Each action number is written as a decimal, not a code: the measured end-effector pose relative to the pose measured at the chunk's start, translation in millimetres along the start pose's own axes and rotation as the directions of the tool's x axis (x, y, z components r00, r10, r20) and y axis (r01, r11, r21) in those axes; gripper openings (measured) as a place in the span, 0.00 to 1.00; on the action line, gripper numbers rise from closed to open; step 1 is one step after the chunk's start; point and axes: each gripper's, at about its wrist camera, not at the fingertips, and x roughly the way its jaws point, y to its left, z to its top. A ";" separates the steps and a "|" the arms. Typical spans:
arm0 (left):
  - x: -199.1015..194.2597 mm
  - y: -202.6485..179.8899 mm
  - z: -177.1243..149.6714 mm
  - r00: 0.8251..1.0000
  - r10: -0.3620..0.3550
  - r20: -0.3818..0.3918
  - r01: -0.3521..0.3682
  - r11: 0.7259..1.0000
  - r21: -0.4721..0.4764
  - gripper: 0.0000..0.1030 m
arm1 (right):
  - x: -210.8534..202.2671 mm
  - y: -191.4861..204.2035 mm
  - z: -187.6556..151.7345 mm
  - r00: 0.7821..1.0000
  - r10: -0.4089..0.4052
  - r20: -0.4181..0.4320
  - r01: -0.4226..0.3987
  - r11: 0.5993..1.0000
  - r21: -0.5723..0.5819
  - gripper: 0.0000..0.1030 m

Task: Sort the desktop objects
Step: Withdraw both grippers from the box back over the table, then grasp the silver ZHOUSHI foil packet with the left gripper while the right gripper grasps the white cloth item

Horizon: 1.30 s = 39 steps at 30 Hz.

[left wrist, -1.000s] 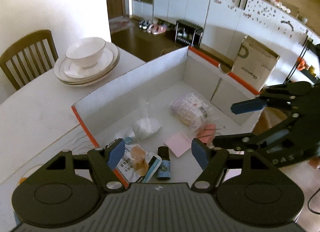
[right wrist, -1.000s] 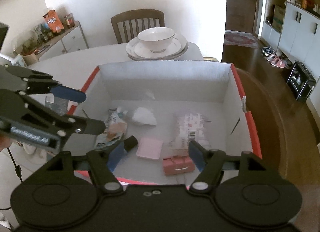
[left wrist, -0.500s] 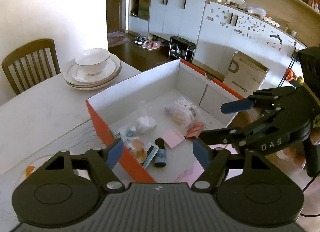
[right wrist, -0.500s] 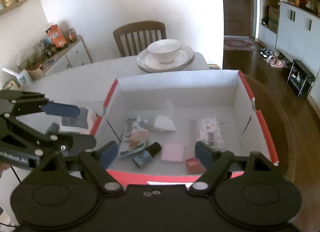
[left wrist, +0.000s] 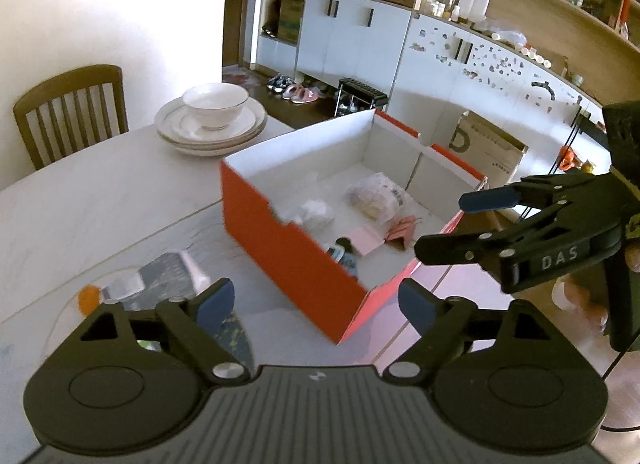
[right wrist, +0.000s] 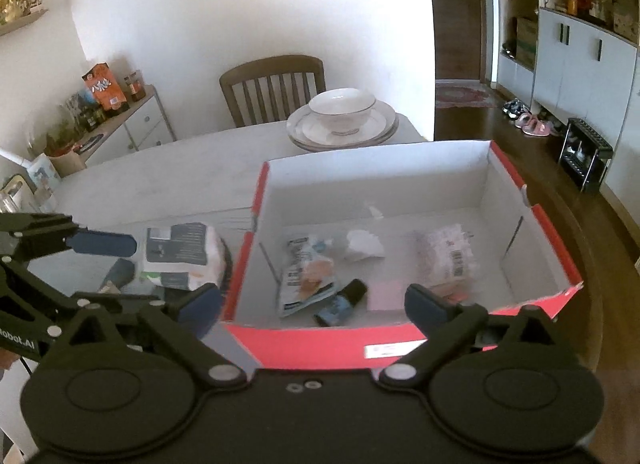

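On the worktop [right wrist: 168, 192], several items lie boxed [right wrist: 400, 232]; a packet [right wrist: 182, 250] waits outside, ahead of wide, empty jaws.

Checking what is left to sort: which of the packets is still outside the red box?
The dark-and-white packet, lying on the table left of the red box. The printed snack packet and barcoded clear packet lie inside the box.

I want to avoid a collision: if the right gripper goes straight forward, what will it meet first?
Most likely the near red wall of the box, which lies directly ahead of the open right gripper. The gripper's height is unclear; it might pass above the rim.
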 end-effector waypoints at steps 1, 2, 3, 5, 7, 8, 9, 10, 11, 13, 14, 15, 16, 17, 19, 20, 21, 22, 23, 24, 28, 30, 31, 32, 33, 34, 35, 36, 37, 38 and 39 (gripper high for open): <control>-2.7 2.9 -2.6 1.000 0.002 0.001 -0.002 1.000 -0.001 0.88 | -0.1 4.6 -0.1 1.000 0.001 0.003 -0.001 1.000 0.001 0.97; -6.1 6.8 -6.2 1.000 0.005 0.001 -0.005 1.000 -0.004 0.88 | -0.2 10.0 -1.2 1.000 0.002 0.006 -0.002 1.000 0.001 0.97; -9.4 10.1 -9.5 1.000 0.005 0.003 -0.005 1.000 -0.005 0.88 | 0.0 15.6 -2.3 1.000 0.002 0.007 -0.002 1.000 0.001 0.98; -16.5 16.9 -16.0 1.000 0.007 0.011 -0.007 1.000 -0.006 0.88 | 0.7 26.3 -4.2 1.000 -0.001 0.009 0.001 1.000 0.002 0.98; -22.6 25.5 -21.5 1.000 0.005 0.015 -0.005 1.000 -0.014 0.94 | 1.9 38.0 -6.1 1.000 -0.001 0.009 0.001 1.000 0.002 0.98; -25.3 30.2 -24.6 1.000 0.002 0.017 -0.001 1.000 -0.023 0.98 | 2.2 43.5 -7.1 1.000 -0.002 0.009 0.002 1.000 0.003 0.98; -27.8 34.3 -27.5 1.000 0.000 0.020 0.001 1.000 -0.030 1.00 | 2.6 48.5 -8.0 1.000 -0.002 0.008 0.002 1.000 0.003 0.98; -30.2 38.2 -30.7 1.000 0.000 0.023 0.001 0.999 -0.034 1.00 | 3.6 53.5 -8.8 1.000 -0.001 0.006 0.001 1.000 0.002 0.98; -32.7 43.2 -34.3 1.000 -0.001 0.023 0.002 0.999 -0.038 1.00 | 5.0 59.6 -9.9 1.000 -0.002 0.004 0.002 1.000 0.002 0.98; -36.5 52.7 -40.9 1.000 0.000 0.021 0.001 0.999 -0.046 1.00 | 6.7 70.8 -12.2 1.000 -0.003 0.002 0.003 1.000 0.000 0.98; -38.1 56.6 -44.3 1.000 0.004 0.021 -0.003 0.999 -0.049 1.00 | 8.1 76.9 -13.3 1.000 -0.005 0.000 0.005 1.000 -0.001 0.98; -39.4 61.1 -47.8 1.000 0.007 0.018 -0.006 0.999 -0.052 1.00 | 8.9 81.5 -14.8 1.000 -0.007 -0.002 0.007 1.000 -0.001 0.98; -41.2 67.3 -52.0 1.000 0.011 0.015 -0.010 0.998 -0.057 1.00 | 10.1 86.6 -15.9 1.000 -0.008 -0.003 0.008 1.000 0.000 0.98; -42.8 73.0 -55.4 1.000 0.014 0.013 -0.013 0.998 -0.060 1.00 | 12.0 92.1 -17.0 1.000 -0.009 -0.006 0.009 1.000 0.000 0.98; -45.9 83.9 -62.4 1.000 0.024 0.005 -0.024 0.997 -0.068 1.00 | 16.1 102.1 -18.8 1.000 -0.013 -0.010 0.013 1.000 -0.003 0.98; -47.6 90.4 -66.5 1.000 0.029 0.002 -0.029 0.997 -0.071 1.00 | 18.2 107.4 -19.8 1.000 -0.017 -0.010 0.017 1.000 -0.005 0.98; -48.5 95.6 -69.8 0.999 0.035 -0.003 -0.035 0.997 -0.073 1.00 | 19.9 112.0 -20.7 1.000 -0.020 -0.011 0.020 1.000 -0.006 0.98; -49.7 101.7 -73.7 0.999 0.042 -0.009 -0.043 0.996 -0.075 1.00 | 22.2 116.9 -21.3 1.000 -0.021 -0.012 0.021 1.000 -0.006 0.98; -50.8 107.0 -77.2 0.999 0.049 -0.014 -0.050 0.996 -0.076 1.00 | 24.4 121.7 -22.2 1.000 -0.022 -0.013 0.021 1.000 -0.005 0.98; -51.9 112.0 -80.5 0.998 0.056 -0.017 -0.057 0.995 -0.076 1.00 | 26.7 126.5 -23.2 1.000 -0.022 -0.014 0.022 1.000 -0.004 0.98; -54.4 134.2 -93.3 0.995 0.093 -0.036 -0.096 0.992 -0.085 1.00 | 35.1 142.6 -27.6 1.000 -0.019 -0.021 0.019 1.000 -0.005 0.98; -53.6 143.1 -98.0 0.993 0.106 -0.044 -0.109 0.990 -0.092 1.00 | 40.1 151.6 -29.7 0.999 -0.020 -0.030 0.020 1.000 -0.009 0.98; -53.2 148.4 -100.7 0.992 0.112 -0.050 -0.117 0.989 -0.095 1.00 | 42.5 155.4 -31.0 0.999 -0.020 -0.034 0.020 1.000 -0.012 0.98; -52.2 152.9 -102.5 0.992 0.118 -0.054 -0.123 0.987 -0.099 1.00 | 45.1 159.7 -32.1 0.999 -0.021 -0.039 0.020 1.000 -0.015 0.98; -51.7 156.6 -104.6 0.991 0.122 -0.058 -0.128 0.987 -0.101 1.00 | 47.3 163.3 -33.0 0.999 -0.021 -0.043 0.021 1.000 -0.017 0.98; -50.8 160.5 -106.4 0.990 0.128 -0.063 -0.134 0.986 -0.101 1.00 | 49.5 167.3 -34.1 0.999 -0.021 -0.047 0.020 1.000 -0.019 0.98; -50.7 163.1 -108.1 0.989 0.134 -0.067 -0.140 0.985 -0.100 1.00 | 51.8 171.3 -35.5 0.999 -0.020 -0.050 0.019 1.000 -0.021 0.98; -49.4 166.8 -109.9 0.988 0.140 -0.071 -0.147 0.984 -0.101 1.00 | 53.7 174.8 -37.4 0.998 -0.020 -0.052 0.019 1.000 -0.023 0.98; -48.0 170.7 -111.5 0.986 0.145 -0.077 -0.153 0.983 -0.105 1.00 | 55.8 178.6 -38.9 0.998 -0.019 -0.055 0.018 1.000 -0.025 0.98; -46.3 174.4 -112.7 0.986 0.148 -0.083 -0.157 0.981 -0.112 1.00 | 58.1 182.7 -41.0 0.998 -0.018 -0.059 0.016 0.999 -0.030 0.98; -44.8 178.3 -113.5 0.985 0.147 -0.089 -0.157 0.980 -0.120 1.00 | 60.1 186.2 -43.0 0.998 -0.017 -0.064 0.014 0.999 -0.037 0.98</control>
